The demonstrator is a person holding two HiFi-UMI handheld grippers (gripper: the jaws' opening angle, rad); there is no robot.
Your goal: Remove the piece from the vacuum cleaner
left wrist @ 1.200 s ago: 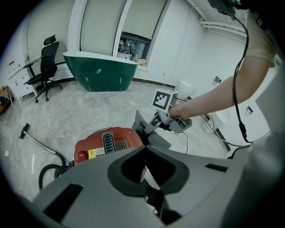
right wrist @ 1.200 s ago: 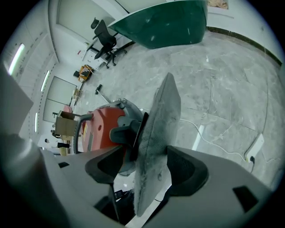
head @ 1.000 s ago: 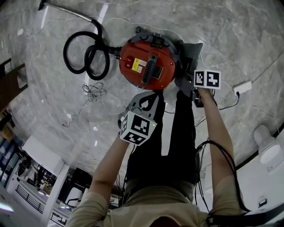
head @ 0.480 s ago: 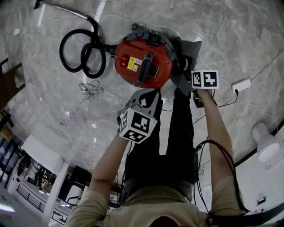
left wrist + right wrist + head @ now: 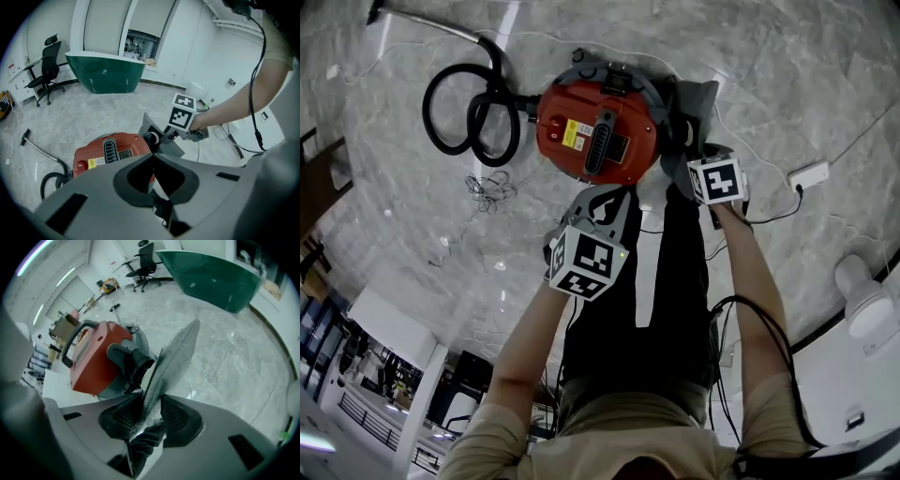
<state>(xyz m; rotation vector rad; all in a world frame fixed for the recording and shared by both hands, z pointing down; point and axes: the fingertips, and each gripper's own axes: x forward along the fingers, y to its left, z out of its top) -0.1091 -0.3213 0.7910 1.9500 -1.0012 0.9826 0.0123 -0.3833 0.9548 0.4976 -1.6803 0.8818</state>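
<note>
A red canister vacuum cleaner [image 5: 595, 131] stands on the marble floor. A flat grey piece [image 5: 689, 117] hangs on the black port [image 5: 129, 359] at its right side. In the right gripper view this grey piece [image 5: 176, 357] runs down between the jaws of my right gripper [image 5: 151, 401], which are closing with both pads against it. My left gripper [image 5: 605, 199] hovers just short of the vacuum [image 5: 108, 152], shut and empty. The left gripper view shows the right gripper [image 5: 164, 136] at the grey piece [image 5: 176, 149].
The black hose [image 5: 473, 103] coils on the floor left of the vacuum, with a tangle of thin cable [image 5: 487, 187] below it. A white power strip [image 5: 811, 175] lies to the right. A green counter [image 5: 105, 72] and an office chair [image 5: 47, 70] stand farther off.
My right gripper has moved in to the left toward the vacuum's grey piece. The left gripper has stayed just below the vacuum.
</note>
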